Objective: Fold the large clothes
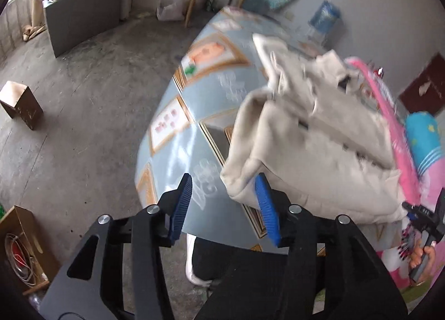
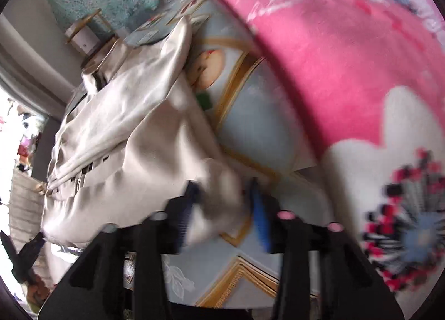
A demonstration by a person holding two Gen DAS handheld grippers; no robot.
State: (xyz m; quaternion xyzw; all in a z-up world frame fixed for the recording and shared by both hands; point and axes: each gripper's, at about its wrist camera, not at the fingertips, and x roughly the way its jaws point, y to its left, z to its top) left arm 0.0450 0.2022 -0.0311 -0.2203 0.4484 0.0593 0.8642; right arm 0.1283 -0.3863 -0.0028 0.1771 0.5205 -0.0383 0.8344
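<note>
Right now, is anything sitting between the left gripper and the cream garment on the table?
Nothing visible does. The left gripper stands open at the near corner of the cream garment, one blue pad beside its hem. Only bare patterned tablecloth lies beneath the jaws.

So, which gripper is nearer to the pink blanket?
Right. The right gripper is at the end of the beige garment beside the pink blanket; the left gripper is at its other end, away from the blanket.
</note>
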